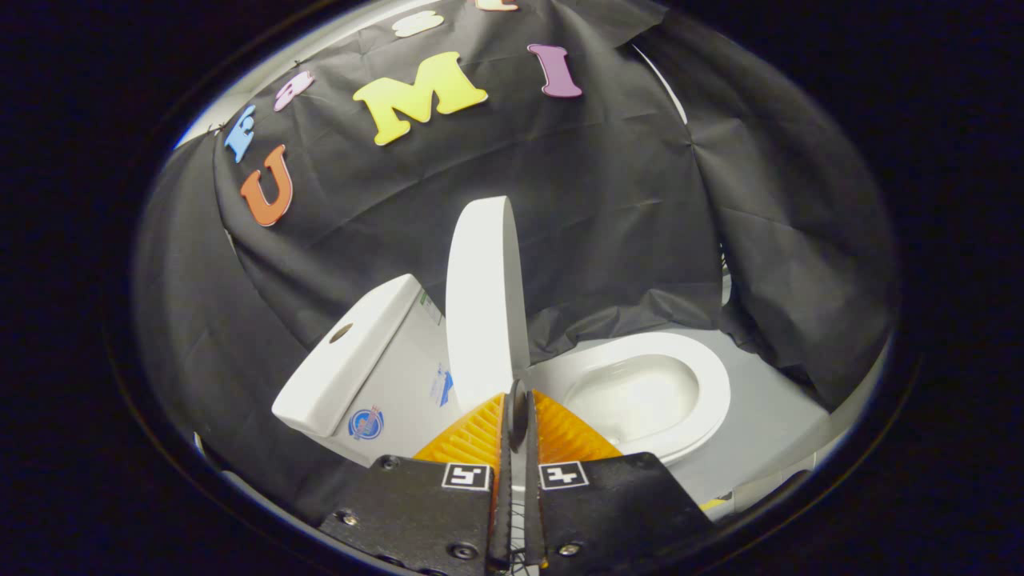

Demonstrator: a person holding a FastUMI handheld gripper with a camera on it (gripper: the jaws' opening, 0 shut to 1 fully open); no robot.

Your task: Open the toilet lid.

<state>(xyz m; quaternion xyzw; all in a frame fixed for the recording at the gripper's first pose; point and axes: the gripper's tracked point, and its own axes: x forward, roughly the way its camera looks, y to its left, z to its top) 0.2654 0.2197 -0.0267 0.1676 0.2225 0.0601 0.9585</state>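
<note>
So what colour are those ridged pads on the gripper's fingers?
Orange, ridged pads, seen in the gripper view, pinching the white toilet lid's edge.

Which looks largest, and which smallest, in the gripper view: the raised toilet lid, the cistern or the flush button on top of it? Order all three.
1. Cistern and raised toilet lid: alike in apparent size, so unranked.
2. Flush button: clearly smallest.

The gripper sits shut just before the lid's lower edge.

lid [484, 304] upright between tank [352, 360] — bowl [640, 396]

The pale grey floor [768, 408] carries a white toilet [680, 416], with the booth's black cloth wall [624, 240] draping down onto it behind.
</note>
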